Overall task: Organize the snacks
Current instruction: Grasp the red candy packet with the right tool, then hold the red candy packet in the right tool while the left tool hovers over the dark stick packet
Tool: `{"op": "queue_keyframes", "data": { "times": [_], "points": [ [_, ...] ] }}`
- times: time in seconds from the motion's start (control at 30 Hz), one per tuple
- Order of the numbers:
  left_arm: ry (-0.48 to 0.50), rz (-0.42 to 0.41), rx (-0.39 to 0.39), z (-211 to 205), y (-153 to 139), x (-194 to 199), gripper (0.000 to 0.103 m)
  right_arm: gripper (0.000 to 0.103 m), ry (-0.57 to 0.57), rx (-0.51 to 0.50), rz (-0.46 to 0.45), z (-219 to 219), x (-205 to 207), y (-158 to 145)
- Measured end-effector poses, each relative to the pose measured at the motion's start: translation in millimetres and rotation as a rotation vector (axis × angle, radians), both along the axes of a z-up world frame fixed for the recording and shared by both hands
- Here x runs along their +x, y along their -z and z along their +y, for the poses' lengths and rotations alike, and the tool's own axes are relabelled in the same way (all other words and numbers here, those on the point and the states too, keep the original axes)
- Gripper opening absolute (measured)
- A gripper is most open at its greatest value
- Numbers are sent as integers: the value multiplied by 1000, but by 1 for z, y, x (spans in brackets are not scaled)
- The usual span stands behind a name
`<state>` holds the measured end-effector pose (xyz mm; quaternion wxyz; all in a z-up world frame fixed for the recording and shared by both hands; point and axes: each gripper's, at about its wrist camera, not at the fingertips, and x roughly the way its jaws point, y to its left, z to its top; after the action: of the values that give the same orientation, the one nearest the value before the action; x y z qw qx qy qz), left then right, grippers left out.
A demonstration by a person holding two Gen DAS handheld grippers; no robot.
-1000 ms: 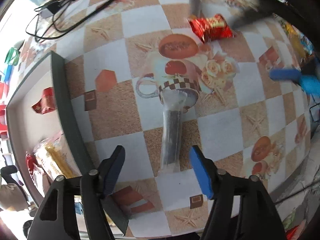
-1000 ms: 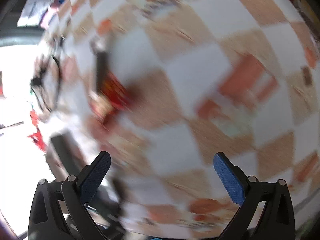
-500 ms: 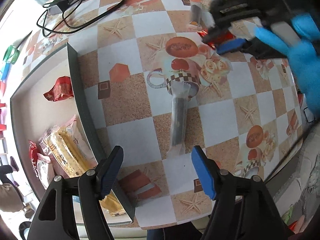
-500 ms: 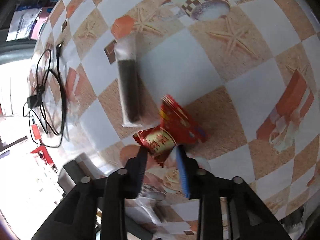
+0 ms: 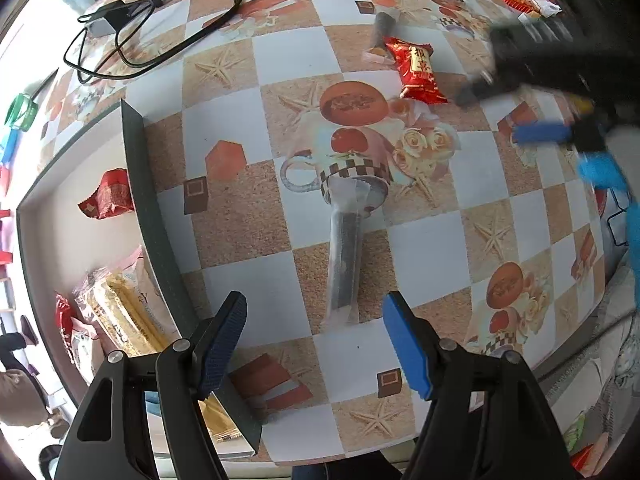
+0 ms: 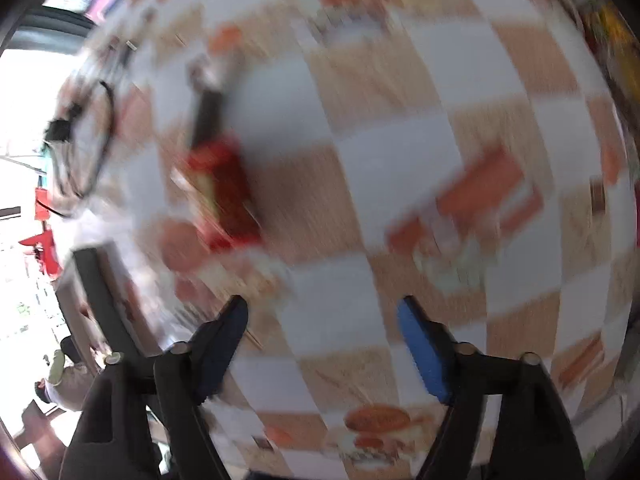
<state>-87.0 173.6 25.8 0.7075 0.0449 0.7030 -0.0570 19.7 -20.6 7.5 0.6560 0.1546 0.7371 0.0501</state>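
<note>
Left wrist: cable (image 5: 152, 24) + box (image 5: 160, 240) beside snacks, unobstructed.

Bright daylight, blown out at left edges. Left wrist view sharp, strong fisheye bending at borders. Right wrist view heavily motion-blurred throughout; soft shadows only.

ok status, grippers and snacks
Left gripper open above clear dark snack stick. Right gripper opening, empty. Red packet on table. Nothing in the way.
</note>
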Motion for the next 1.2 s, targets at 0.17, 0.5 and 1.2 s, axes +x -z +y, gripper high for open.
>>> {"op": "queue_keyframes", "data": {
  "times": [0.17, 0.5, 1.2],
  "points": [
    [-12, 1, -4, 5, -8, -3, 74, 79, -71, -8, -23, 31, 28, 3],
    [-12, 18, -5, 6, -6, -2, 76, 27, -111, -27, -8, 35, 15, 17],
    [-6, 91, 58, -14, 44, 39, 84, 89, -165, -141, 93, 4, -106, 34]
  ]
}}
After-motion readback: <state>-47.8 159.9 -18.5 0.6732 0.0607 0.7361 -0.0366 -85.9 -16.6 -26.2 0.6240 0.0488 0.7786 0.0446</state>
